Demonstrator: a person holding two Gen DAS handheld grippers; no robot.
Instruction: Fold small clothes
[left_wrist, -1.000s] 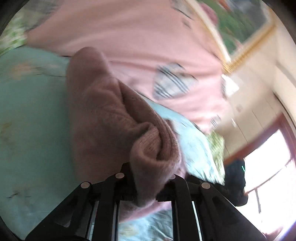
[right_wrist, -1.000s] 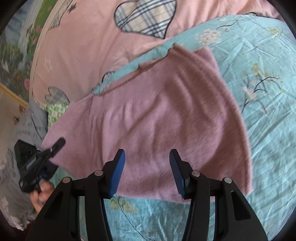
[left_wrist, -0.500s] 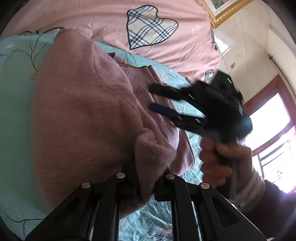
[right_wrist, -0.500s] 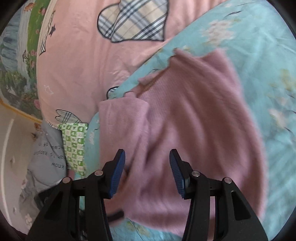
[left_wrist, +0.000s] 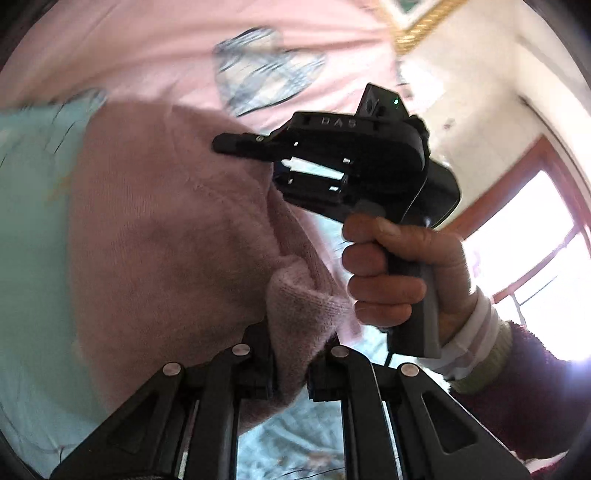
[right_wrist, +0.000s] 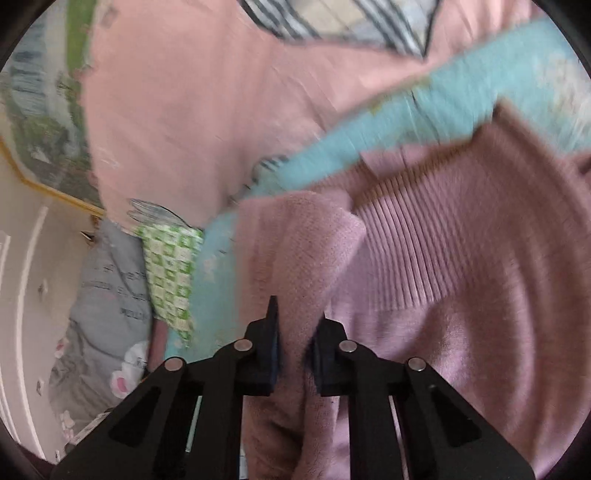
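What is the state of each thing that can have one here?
Pink sweater: partly folded, on the blue sheet.
Left gripper: shut on a sweater fold.
Right gripper: shut on the folded-over part.
Right hand: grips the right gripper's handle.
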